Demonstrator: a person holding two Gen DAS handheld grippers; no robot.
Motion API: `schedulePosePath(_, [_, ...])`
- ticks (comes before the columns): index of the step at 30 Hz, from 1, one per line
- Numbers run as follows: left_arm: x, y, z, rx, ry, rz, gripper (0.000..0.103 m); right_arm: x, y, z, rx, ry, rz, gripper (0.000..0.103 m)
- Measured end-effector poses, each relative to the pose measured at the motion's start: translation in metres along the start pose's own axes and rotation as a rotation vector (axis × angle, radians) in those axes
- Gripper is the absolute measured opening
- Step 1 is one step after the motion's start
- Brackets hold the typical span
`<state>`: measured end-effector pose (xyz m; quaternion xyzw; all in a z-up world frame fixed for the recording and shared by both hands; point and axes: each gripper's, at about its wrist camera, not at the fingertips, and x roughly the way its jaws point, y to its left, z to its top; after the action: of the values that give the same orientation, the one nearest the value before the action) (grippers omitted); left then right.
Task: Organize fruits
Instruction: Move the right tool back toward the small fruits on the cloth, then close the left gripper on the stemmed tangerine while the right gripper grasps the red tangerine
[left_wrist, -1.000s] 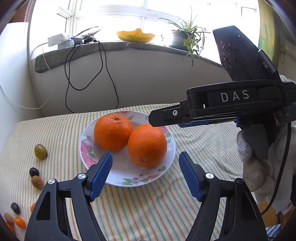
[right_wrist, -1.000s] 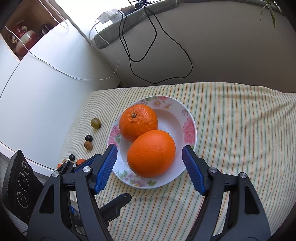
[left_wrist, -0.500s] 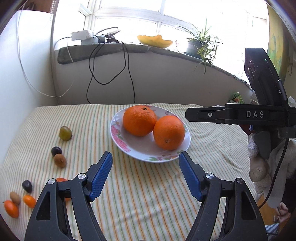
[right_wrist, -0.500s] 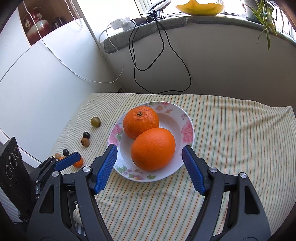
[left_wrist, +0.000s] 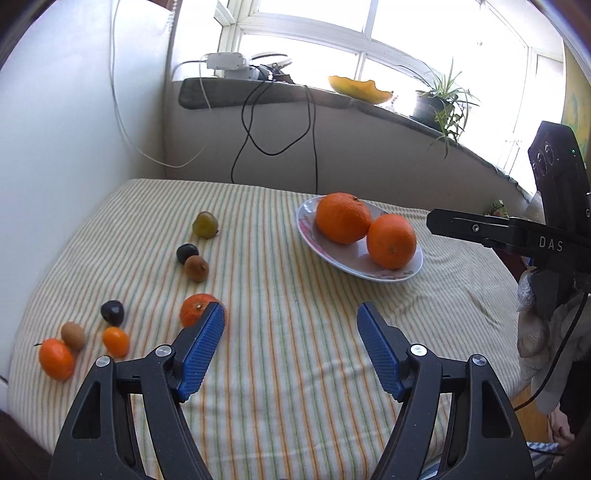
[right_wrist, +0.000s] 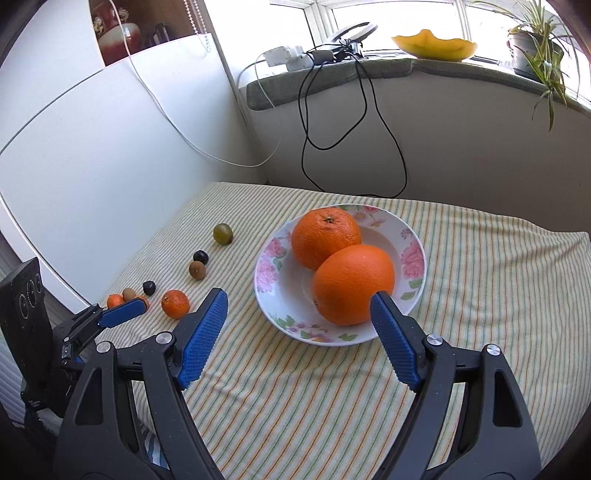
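Two large oranges (right_wrist: 325, 236) (right_wrist: 352, 284) lie in a flowered white plate (right_wrist: 412, 258) on the striped cloth; they also show in the left wrist view (left_wrist: 343, 218) (left_wrist: 391, 240). Several small fruits lie left of the plate: a green one (left_wrist: 205, 224), dark ones (left_wrist: 186, 253), brown ones (left_wrist: 196, 268) and mandarins (left_wrist: 197, 308) (left_wrist: 56, 359). My left gripper (left_wrist: 291, 347) is open and empty above the cloth, near one mandarin. My right gripper (right_wrist: 299, 332) is open and empty, just in front of the plate.
A white wall (left_wrist: 74, 129) borders the table on the left. A windowsill (right_wrist: 332, 77) with cables, a power strip, a yellow dish (right_wrist: 434, 46) and a potted plant (right_wrist: 535, 37) runs behind. The table's front edge is close below both grippers.
Both grippers have pulled back from the plate, and the left one has swung left, so the small fruits have come into its view. Both stay open.
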<state>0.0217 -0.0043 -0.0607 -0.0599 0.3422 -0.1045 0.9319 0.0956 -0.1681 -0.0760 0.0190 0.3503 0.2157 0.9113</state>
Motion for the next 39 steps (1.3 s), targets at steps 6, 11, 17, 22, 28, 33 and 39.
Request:
schedulePosePath(6, [-0.01, 0.037, -0.014, -0.082, 0.007, 0.067, 0.074, 0.01, 0.034, -0.002, -0.079, 0.018, 0.048, 0.082])
schedulePosePath(11, [-0.022, 0.067, -0.022, -0.138, -0.004, 0.121, 0.072, 0.03, 0.055, -0.007, -0.106, 0.062, 0.11, 0.082])
schedulePosePath(17, [-0.032, 0.1, -0.032, -0.194, -0.01, 0.176, 0.064, 0.054, 0.082, -0.012, -0.155, 0.106, 0.145, 0.082])
schedulePosePath(22, [-0.034, 0.122, -0.039, -0.234, -0.008, 0.209, 0.059, 0.073, 0.103, -0.015, -0.195, 0.143, 0.172, 0.08])
schedulePosePath(28, [-0.032, 0.144, -0.043, -0.263, -0.002, 0.252, 0.055, 0.094, 0.12, -0.018, -0.217, 0.186, 0.194, 0.072])
schedulePosePath(33, [-0.029, 0.159, -0.048, -0.289, 0.013, 0.276, 0.053, 0.108, 0.132, -0.022, -0.241, 0.215, 0.2, 0.069])
schedulePosePath(39, [-0.023, 0.17, -0.052, -0.331, 0.025, 0.245, 0.053, 0.126, 0.143, -0.024, -0.244, 0.251, 0.216, 0.061])
